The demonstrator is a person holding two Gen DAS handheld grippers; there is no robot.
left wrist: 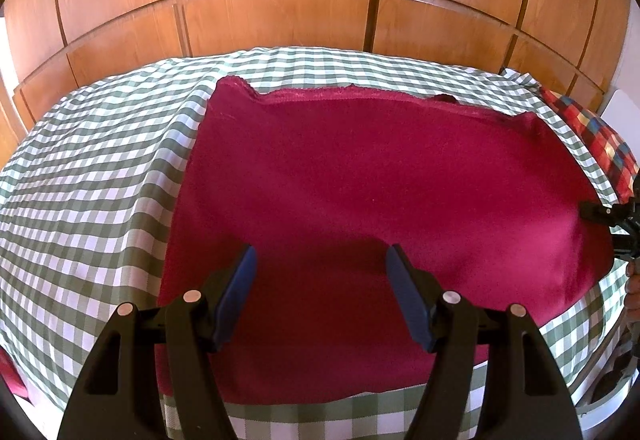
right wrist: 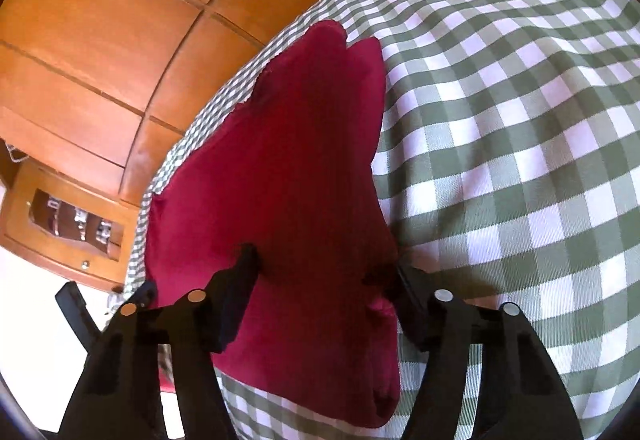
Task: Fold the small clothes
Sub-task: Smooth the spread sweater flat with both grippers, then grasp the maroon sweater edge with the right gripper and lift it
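Right wrist view: right gripper (right wrist: 324, 272) tips sunk in cloth (right wrist: 288, 168), grip unclear. Your left gripper (left wrist: 320, 260) hangs open above it.

Black plastic left gripper (left wrist: 320, 260) and right gripper (right wrist: 324, 264), blue-padded jaws, round silver pivot pins.

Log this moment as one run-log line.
stage: fold setup | red cloth: flat on checked sheet | left gripper: open above cloth | right gripper: open, astride cloth's edge
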